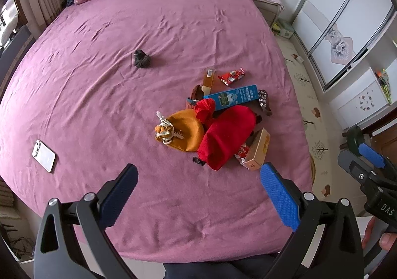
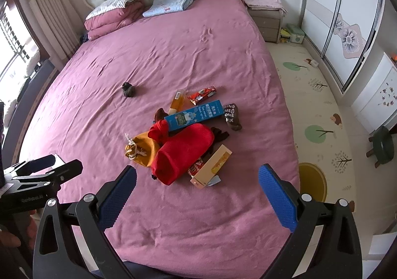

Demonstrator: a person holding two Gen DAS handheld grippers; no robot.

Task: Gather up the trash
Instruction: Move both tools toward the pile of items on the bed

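A heap of items lies on the pink bed (image 1: pixel 124 80) (image 2: pixel 173 55): a red cloth bag (image 1: pixel 227 137) (image 2: pixel 182 155), an orange drawstring bag (image 1: pixel 184 133) (image 2: pixel 144 152), a blue carton (image 1: pixel 233 97) (image 2: pixel 193 116), a red snack wrapper (image 1: pixel 232 76) (image 2: pixel 202 94), a tan cardboard box (image 1: pixel 258 150) (image 2: pixel 213 167) and an amber bottle (image 1: pixel 208 79) (image 2: pixel 177 102). My left gripper (image 1: pixel 198 174) hovers open just short of the heap. Open as well, my right gripper (image 2: pixel 197 177) hangs over the bed's near edge, with the box between its tips in the picture.
A dark crumpled sock (image 1: pixel 141 58) (image 2: pixel 128 89) lies alone mid-bed. A white phone (image 1: pixel 44 155) rests at the left. Folded quilts (image 2: pixel 114 16) sit by the headboard. A printed floor mat (image 2: pixel 320 105), a green stool (image 2: pixel 383 146) and wardrobes (image 2: pixel 347 18) are to the right.
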